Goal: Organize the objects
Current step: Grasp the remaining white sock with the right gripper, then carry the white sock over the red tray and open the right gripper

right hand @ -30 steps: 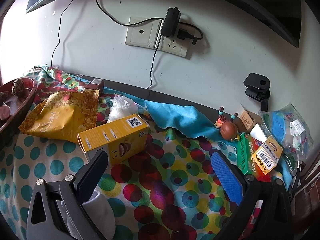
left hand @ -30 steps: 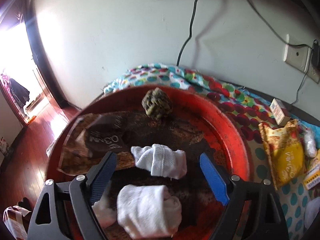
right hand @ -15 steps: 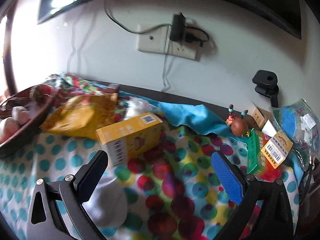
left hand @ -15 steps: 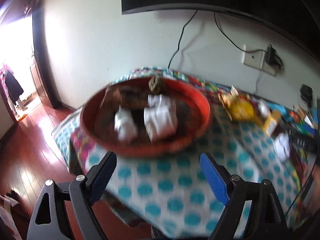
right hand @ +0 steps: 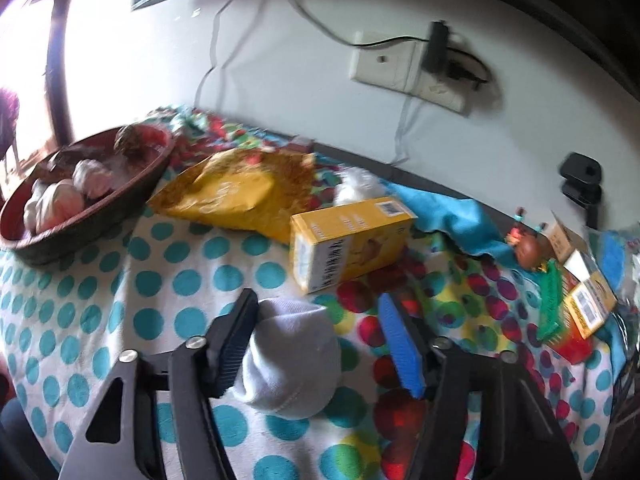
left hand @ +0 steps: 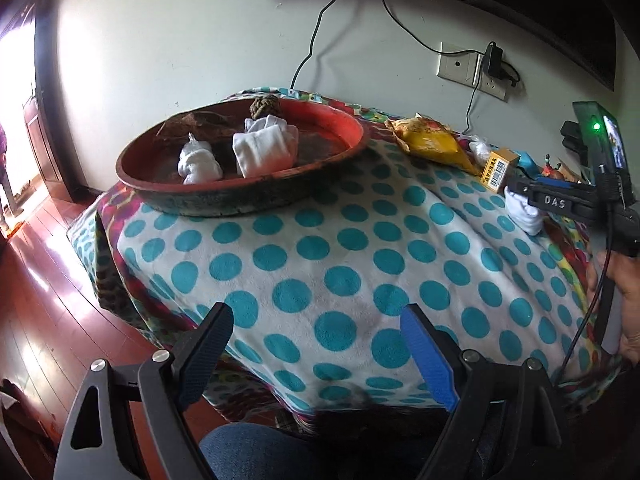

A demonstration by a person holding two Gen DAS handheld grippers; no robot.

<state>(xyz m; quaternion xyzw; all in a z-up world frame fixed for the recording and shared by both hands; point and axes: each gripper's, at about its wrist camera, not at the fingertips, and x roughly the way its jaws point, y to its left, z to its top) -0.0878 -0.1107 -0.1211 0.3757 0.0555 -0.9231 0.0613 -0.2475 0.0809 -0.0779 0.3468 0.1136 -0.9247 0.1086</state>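
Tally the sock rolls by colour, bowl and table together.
white sock rolls: 4 (3 in the red bowl, 1 on the table between the right gripper fingers)
olive sock roll: 1 (in the bowl)
Total: 5

Polka-dot blanket (left hand: 344, 240) carries red bowl (left hand: 248, 196), yellow bag (right hand: 228, 192), yellow box (right hand: 348, 248).

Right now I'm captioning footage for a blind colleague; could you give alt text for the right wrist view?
The right gripper frames a rolled white sock between open fingers, on a polka-dot cloth. Beyond lie a yellow box, a yellow snack bag and, far left, a red bowl of more socks.
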